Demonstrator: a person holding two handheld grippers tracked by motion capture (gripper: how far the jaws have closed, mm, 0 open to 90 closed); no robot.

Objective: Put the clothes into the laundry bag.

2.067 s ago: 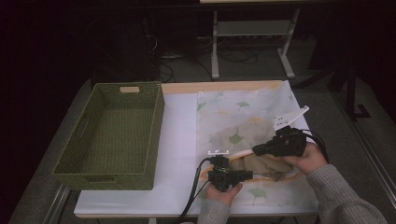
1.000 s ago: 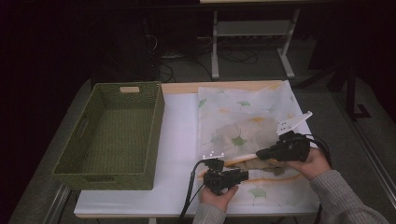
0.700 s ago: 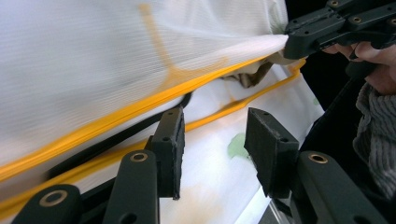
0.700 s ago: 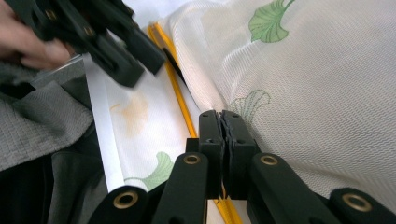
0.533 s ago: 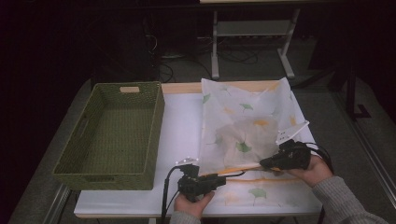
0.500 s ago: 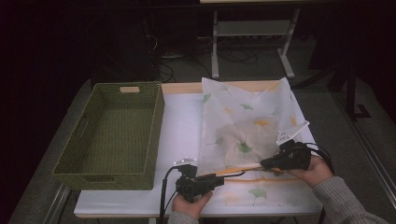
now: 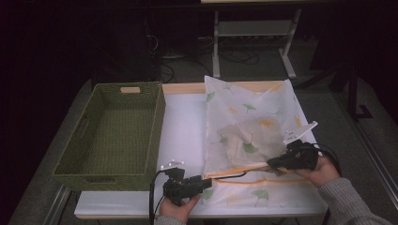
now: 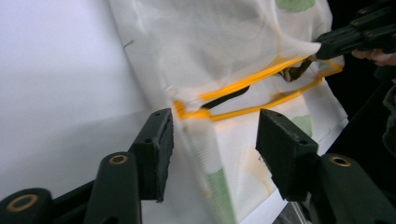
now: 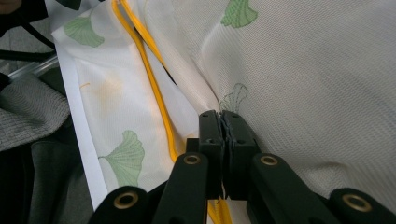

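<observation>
A white mesh bag (image 7: 253,117) printed with green and yellow leaves lies on the right half of the white table (image 7: 183,117). Its yellow-trimmed opening (image 7: 244,171) faces the front edge. A darker bundle (image 7: 239,140) shows through the mesh. My right gripper (image 7: 271,162) is shut on the bag's upper layer (image 9: 303,70) just behind the yellow trim (image 9: 149,70) and holds it slightly raised. My left gripper (image 7: 206,180) stands open at the opening's left corner (image 8: 187,109), the bag's lower layer (image 8: 219,182) between its jaws. The right gripper (image 8: 322,46) shows beyond, pinching the mesh.
A deep green woven basket (image 7: 112,131) with nothing visible inside fills the left side of the table. Bare white tabletop runs between basket and bag. The front table edge (image 7: 141,213) is close under both hands. A metal stand (image 7: 253,28) is on the floor behind.
The left gripper slid left along the front edge, away from the right one. The bag went from bunched to stretched out, and its opening widened. Over the last half second little moved.
</observation>
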